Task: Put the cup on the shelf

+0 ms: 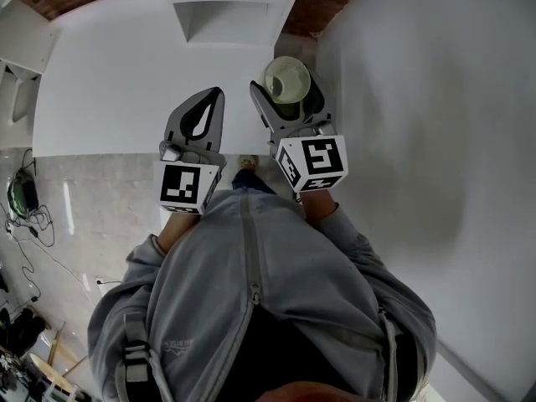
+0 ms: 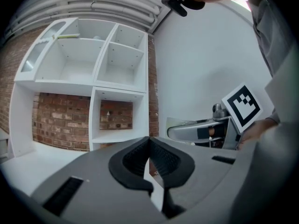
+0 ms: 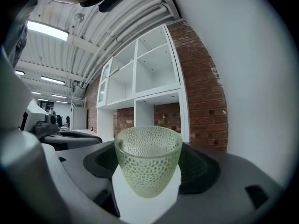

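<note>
A pale green dimpled glass cup sits upright between the jaws of my right gripper, which is shut on it. In the right gripper view the cup fills the middle, held at its lower sides by the dark pads. My left gripper hangs just left of it, shut with nothing in it; its fingertips meet in the left gripper view. The white cubby shelf stands ahead, seen with several bare compartments and again behind the cup.
A white wall runs close along the right. A brick wall shows behind the shelf's lower openings. A white surface spreads under and left of the grippers. Cables lie on the floor at far left.
</note>
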The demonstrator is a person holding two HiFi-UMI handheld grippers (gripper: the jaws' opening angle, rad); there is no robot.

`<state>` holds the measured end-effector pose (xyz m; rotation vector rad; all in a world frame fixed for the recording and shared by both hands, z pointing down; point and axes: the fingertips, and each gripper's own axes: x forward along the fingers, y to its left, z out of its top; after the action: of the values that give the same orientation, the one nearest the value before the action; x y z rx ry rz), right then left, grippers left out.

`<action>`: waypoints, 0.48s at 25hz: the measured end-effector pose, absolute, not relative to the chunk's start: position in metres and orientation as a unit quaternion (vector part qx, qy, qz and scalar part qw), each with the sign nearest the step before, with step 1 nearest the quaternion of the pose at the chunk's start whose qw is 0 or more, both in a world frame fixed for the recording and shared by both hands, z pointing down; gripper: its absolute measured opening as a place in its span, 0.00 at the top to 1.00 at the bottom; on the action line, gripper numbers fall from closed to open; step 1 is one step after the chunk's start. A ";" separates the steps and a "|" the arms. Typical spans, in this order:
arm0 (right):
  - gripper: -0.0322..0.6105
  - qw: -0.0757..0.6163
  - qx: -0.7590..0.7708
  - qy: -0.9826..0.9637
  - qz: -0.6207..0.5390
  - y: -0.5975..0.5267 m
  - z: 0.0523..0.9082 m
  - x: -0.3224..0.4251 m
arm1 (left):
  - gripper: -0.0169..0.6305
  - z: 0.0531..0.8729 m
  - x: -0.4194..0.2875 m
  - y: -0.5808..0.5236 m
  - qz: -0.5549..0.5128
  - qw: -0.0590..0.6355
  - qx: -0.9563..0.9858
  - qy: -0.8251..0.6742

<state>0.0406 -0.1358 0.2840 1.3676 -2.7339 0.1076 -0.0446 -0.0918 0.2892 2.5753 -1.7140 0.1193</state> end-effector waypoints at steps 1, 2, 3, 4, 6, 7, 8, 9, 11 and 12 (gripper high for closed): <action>0.32 0.043 0.444 -0.894 0.035 -0.142 0.287 0.041 | 0.96 0.291 -0.043 -0.098 0.040 0.023 0.830 -0.555; 0.32 0.045 0.441 -0.896 0.035 -0.148 0.290 0.043 | 0.96 0.292 -0.041 -0.102 0.041 0.023 0.829 -0.557; 0.32 0.047 0.438 -0.897 0.034 -0.152 0.294 0.044 | 0.96 0.294 -0.038 -0.107 0.041 0.023 0.828 -0.559; 0.32 0.048 0.435 -0.899 0.033 -0.156 0.297 0.045 | 0.96 0.295 -0.036 -0.111 0.038 0.022 0.826 -0.562; 0.32 0.048 0.430 -0.901 0.034 -0.163 0.303 0.045 | 0.96 0.297 -0.034 -0.118 0.032 0.023 0.822 -0.567; 0.32 0.048 0.429 -0.902 0.033 -0.165 0.306 0.045 | 0.96 0.299 -0.034 -0.120 0.030 0.024 0.822 -0.569; 0.32 0.049 0.428 -0.902 0.033 -0.167 0.308 0.044 | 0.96 0.302 -0.033 -0.122 0.033 0.024 0.822 -0.567; 0.32 0.050 0.427 -0.902 0.034 -0.168 0.310 0.044 | 0.96 0.305 -0.032 -0.122 0.041 0.025 0.824 -0.565; 0.32 0.053 0.427 -0.902 0.038 -0.170 0.314 0.043 | 0.96 0.310 -0.032 -0.125 0.047 0.027 0.824 -0.564; 0.32 0.055 0.426 -0.902 0.040 -0.172 0.317 0.042 | 0.96 0.311 -0.033 -0.127 0.044 0.029 0.823 -0.565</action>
<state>0.0421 -0.1717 0.3166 1.2948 -2.7392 0.1214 -0.0326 -0.1271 0.3107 2.5399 -1.7445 0.1347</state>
